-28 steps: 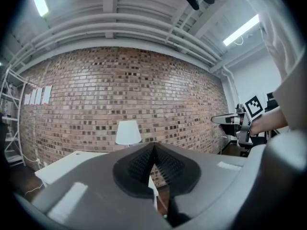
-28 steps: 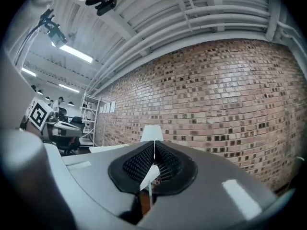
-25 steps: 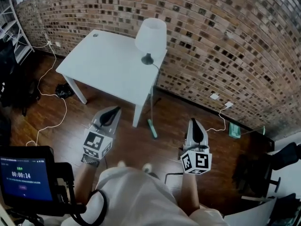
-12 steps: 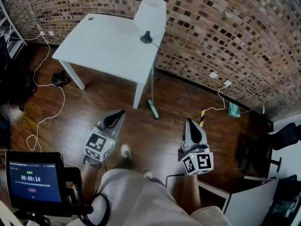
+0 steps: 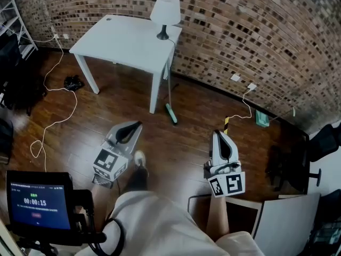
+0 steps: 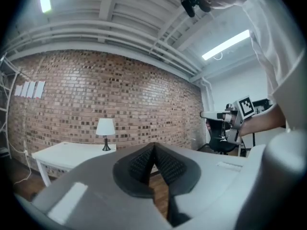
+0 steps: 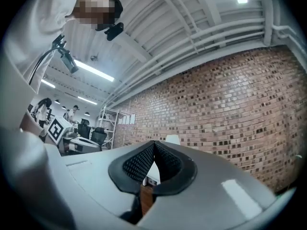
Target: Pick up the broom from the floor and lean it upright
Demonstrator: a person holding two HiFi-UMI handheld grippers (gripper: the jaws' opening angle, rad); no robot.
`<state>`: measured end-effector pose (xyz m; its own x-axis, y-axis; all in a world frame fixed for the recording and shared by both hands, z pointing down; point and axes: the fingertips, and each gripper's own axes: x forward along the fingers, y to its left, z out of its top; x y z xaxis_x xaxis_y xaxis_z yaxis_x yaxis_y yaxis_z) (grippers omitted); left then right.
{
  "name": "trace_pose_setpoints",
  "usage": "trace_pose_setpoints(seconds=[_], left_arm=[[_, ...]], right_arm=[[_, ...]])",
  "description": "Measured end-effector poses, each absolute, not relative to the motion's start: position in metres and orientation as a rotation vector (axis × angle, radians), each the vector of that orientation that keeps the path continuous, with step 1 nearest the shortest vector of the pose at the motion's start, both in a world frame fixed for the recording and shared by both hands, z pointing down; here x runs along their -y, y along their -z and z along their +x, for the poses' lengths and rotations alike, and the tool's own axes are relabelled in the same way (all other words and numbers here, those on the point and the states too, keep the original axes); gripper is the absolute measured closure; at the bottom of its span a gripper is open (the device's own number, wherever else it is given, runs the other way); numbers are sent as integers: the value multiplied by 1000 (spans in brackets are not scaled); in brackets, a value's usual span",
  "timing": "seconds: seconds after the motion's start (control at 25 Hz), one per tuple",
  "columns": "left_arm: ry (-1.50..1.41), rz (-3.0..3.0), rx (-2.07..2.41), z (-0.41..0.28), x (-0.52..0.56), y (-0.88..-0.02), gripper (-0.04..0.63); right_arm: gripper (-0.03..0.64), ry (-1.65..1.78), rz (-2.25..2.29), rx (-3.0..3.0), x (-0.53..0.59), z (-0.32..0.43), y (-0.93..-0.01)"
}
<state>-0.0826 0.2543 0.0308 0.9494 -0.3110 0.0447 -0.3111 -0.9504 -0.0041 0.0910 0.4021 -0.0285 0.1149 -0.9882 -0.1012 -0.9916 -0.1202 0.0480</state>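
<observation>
The broom (image 5: 169, 87) stands upright against the white table's near right corner, its thin handle rising along the table edge and its teal head (image 5: 171, 113) on the wooden floor. My left gripper (image 5: 135, 125) hovers well short of it, down and to the left, with its jaws shut and nothing between them. My right gripper (image 5: 219, 135) is off to the right of the broom, also shut and empty. In the left gripper view the pads (image 6: 144, 163) meet at their tips. The right gripper view shows its pads (image 7: 142, 163) closed the same way.
A white table (image 5: 122, 39) with a lamp (image 5: 165, 12) stands against the brick wall. A white cable (image 5: 53, 121) loops over the floor at left, near a black bundle (image 5: 73, 82). A dark office chair (image 5: 319, 148) and a white panel (image 5: 282, 217) stand at right.
Both grippers and the person have drawn back from the table, so the broom and table now sit farther off. The broom stays leaning where it was.
</observation>
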Motion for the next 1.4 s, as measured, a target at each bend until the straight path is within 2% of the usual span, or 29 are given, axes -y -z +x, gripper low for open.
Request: trace_pose_setpoints(seconds=[0.12,0.28,0.56,1.0,1.4], left_arm=[[-54,3098,530,-108,-313,-21,595],[-23,3068,569,-148,-375,-3,595],[-47,3079,558,-192,-414,2,595],[18,3079,499,-201,-387,13,595],[39,3109,424,-178,-381,17,595]], right_arm=[[604,-179,-2384,-2056,-461,72,29],[604,-5,-2415,-2030,-521,49,20],[604,81,-2287,-1968,-568,8,25],[603,80,-2273,-1963,-529,-22,27],[604,130,-2298,-1926,-512,-1,22]])
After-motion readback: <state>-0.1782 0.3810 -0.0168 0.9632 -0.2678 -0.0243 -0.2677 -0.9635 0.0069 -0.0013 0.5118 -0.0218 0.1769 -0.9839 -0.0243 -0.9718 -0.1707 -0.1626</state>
